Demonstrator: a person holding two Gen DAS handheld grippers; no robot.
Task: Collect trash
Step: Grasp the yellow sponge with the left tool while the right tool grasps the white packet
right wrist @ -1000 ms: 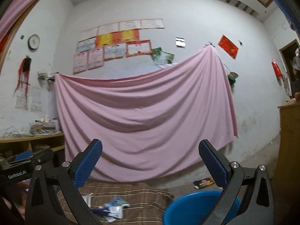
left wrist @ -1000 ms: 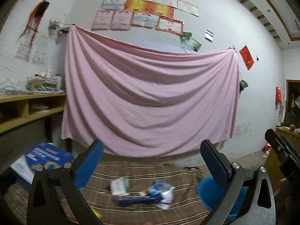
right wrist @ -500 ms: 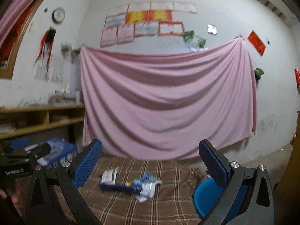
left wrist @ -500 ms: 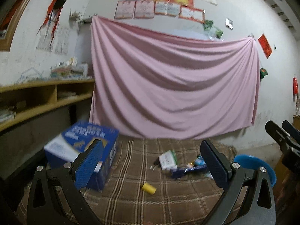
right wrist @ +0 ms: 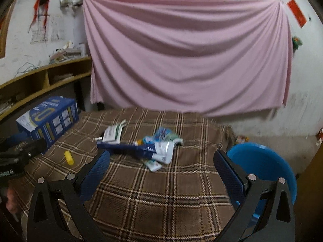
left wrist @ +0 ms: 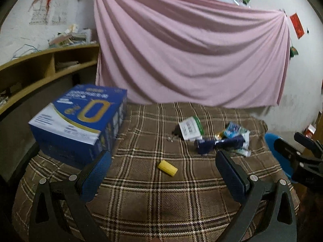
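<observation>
On the plaid blanket (left wrist: 161, 201) lie one yellow tube (left wrist: 167, 167) and one wrapper pile (right wrist: 149, 146); both grippers' fingers (left wrist: 232, 176) spread wide, empty.

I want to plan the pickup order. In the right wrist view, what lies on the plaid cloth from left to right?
Blue box → yellow tube → white-green packet → wrapper pile; the blue tub stands right of the cloth.

Blue carton (left wrist: 80, 121): large gold "0" or "O" on top face, remaining print blurred. Left gripper (right wrist: 12, 161) body, just in front of that carton: white lettering ending "…obot.AI". Wrappers, wall papers: unreadable.
</observation>
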